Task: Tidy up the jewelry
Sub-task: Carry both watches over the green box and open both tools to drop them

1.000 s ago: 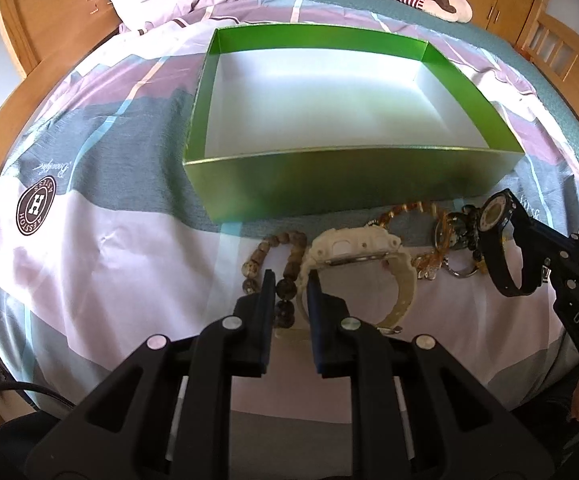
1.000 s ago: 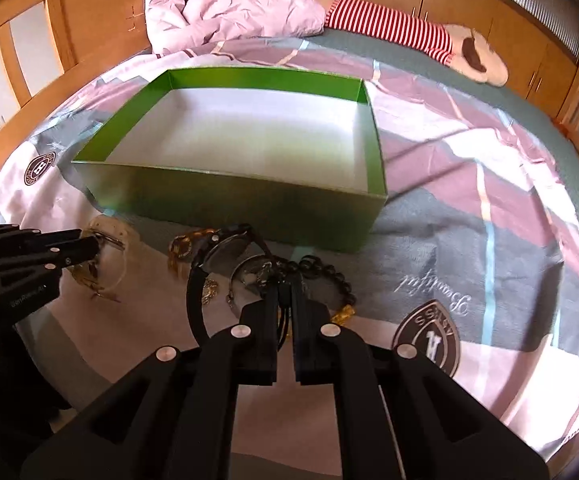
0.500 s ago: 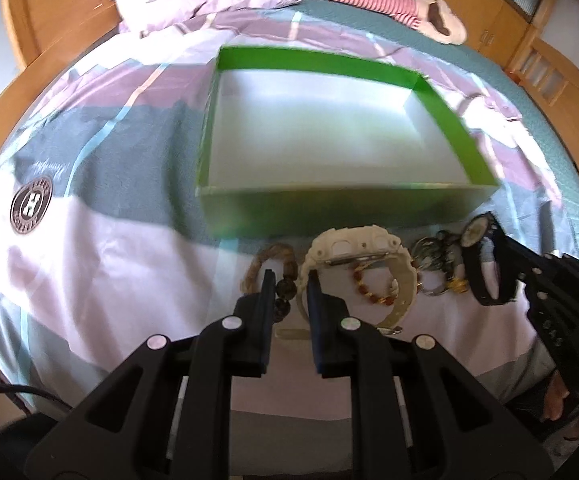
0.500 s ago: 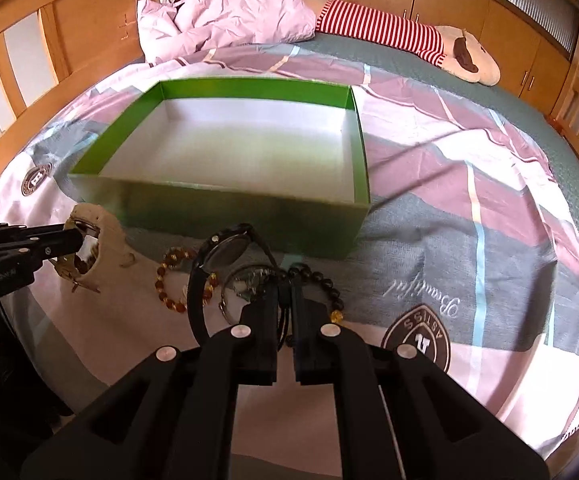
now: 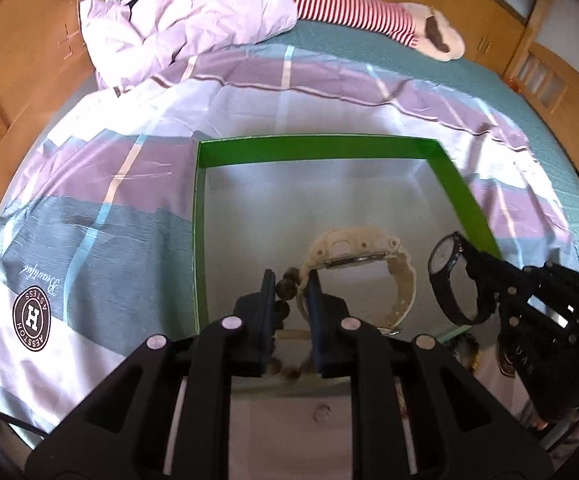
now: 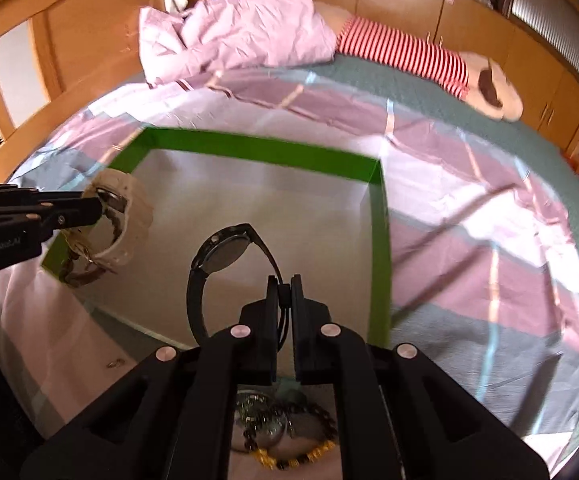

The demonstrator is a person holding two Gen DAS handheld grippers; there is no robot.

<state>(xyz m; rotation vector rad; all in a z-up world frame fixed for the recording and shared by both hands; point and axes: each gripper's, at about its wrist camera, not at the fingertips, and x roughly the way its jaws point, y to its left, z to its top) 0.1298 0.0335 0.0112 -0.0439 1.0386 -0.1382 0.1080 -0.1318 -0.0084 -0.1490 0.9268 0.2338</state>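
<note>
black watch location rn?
Black watch hangs by its strap from the shut right gripper, over the green box; right of the cream watch in the left view.

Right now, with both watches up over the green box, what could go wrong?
The left gripper pinches the cream watch and a brown bead bracelet together, so the beads might slip out. The right gripper holds the black watch only by its thin strap; it could swing or miss the green box.

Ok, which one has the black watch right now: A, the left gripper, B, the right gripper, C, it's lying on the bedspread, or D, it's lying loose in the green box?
B: the right gripper is shut on the black watch strap, holding it up over the green box.
</note>
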